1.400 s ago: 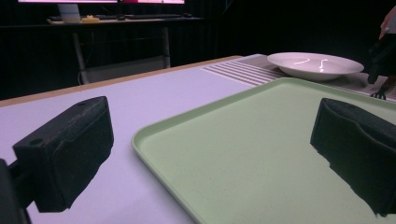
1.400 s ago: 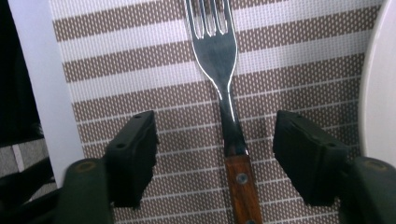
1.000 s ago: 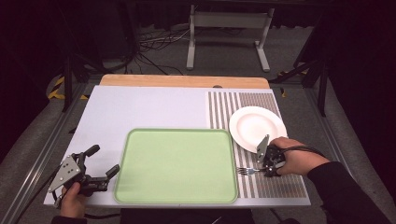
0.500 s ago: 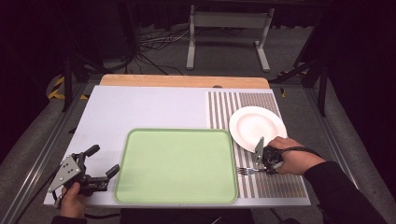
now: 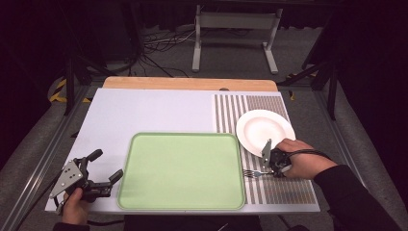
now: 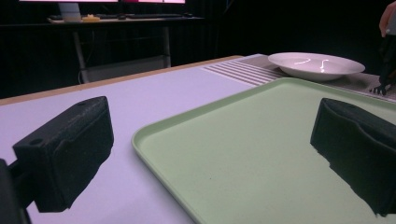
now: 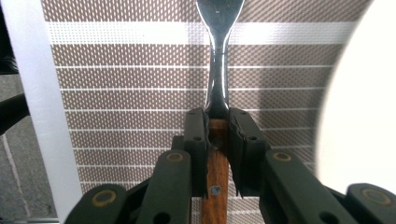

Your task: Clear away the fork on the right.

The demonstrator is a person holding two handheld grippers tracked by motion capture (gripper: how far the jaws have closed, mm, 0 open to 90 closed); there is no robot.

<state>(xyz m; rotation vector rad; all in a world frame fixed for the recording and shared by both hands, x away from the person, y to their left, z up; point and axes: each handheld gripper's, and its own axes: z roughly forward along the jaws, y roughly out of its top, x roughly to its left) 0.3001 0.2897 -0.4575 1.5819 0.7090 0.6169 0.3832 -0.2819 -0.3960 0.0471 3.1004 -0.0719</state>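
The right gripper [image 7: 217,126] has its 2 black jaws clamped on the fork [image 7: 218,56], pressing from both sides where the wooden handle meets the steel neck. The jaws have just been closing, with that handle between them. In the right gripper view the fork's neck runs straight up from the jaws and the top edge cuts off its head, so the tines are out of the picture; the handle's lower end is hidden among the gripper's linkage. The fork lies over the striped placemat [image 7: 116,84], and whether it rests on the mat or is lifted just off it is hard to make out. A curved white edge at the right of that view is the plate [image 7: 359,107], just beside the gripper.

In the high view the right gripper [image 5: 269,166] sits under the person's right hand [image 5: 300,163], which covers most of it; the fork [image 5: 252,173] pokes out toward the green tray [image 5: 180,171], tines small and faint near the tray's right rim. The plate [image 5: 264,131] stands on the placemat [image 5: 250,103], just beyond the hand.

The left gripper [image 5: 98,171] rests at the tray's left edge, jaws well apart and holding nothing. Its own view shows the tray [image 6: 261,154] between its pads, the plate [image 6: 316,64] beyond.
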